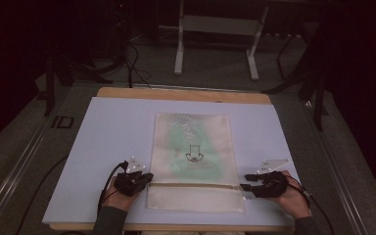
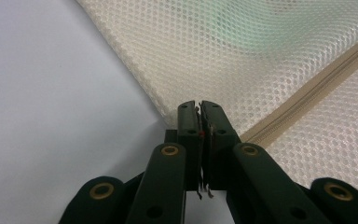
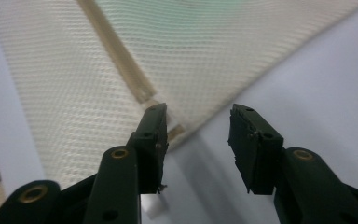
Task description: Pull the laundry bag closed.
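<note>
1. Mesh bag [image 1: 194, 161] lies flat on the mat [image 1: 107, 142], long axis running away from the person, zip [image 1: 196, 184] crosswise near the near end.
2. Cream netting; something green with a dark drawing shows inside.
3. Left gripper [image 1: 146, 177] is closed at the bag's left edge, nipping the edge beside the zip [image 2: 307, 98].
4. Right gripper [image 1: 247, 182] stands open, nothing between its jaws, at the zip's right end [image 3: 121, 60].

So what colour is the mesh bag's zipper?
Beige, slightly darker than the cream mesh bag; the zipper shows best in the left gripper view.

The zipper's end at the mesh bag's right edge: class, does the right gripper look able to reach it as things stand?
Probably yes. The right gripper stands open right at the mesh bag, with the zipper's end just beside one jaw and nothing lying between them.
</note>
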`<state>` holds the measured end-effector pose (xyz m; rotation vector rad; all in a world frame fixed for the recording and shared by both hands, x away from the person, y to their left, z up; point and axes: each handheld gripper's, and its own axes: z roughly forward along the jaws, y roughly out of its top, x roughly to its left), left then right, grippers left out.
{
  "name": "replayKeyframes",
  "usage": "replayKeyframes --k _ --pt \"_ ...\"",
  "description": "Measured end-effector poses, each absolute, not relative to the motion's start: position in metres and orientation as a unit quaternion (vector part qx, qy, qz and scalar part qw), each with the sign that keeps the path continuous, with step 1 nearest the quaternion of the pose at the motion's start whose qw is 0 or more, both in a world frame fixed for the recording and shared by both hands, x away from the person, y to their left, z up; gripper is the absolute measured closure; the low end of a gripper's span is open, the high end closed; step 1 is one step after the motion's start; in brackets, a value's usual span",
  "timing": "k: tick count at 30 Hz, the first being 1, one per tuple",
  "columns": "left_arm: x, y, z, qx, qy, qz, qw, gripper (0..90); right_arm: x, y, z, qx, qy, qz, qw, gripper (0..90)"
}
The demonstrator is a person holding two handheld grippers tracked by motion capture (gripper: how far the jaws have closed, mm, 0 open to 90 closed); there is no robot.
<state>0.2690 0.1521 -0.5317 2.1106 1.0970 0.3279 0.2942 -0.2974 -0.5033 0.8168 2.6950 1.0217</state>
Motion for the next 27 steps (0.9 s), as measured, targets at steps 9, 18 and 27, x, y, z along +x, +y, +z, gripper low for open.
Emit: replayKeyframes --k 9,18,27 --pt "0.269 0.157 -0.531 0.813 0.434 0.141 0.362 84.3 0.303 -0.313 -0.508 0.343 0.873 0.33 0.111 50.4" --pt "0.269 0.162 -0.53 0.806 0.444 0.152 0.361 82.7 0.305 -0.317 -0.511 0.358 0.868 0.32 0.124 49.5" --pt "0.27 0.169 -0.529 0.798 0.457 0.165 0.356 82.5 0.307 -0.319 -0.516 0.368 0.866 0.311 0.133 49.3"
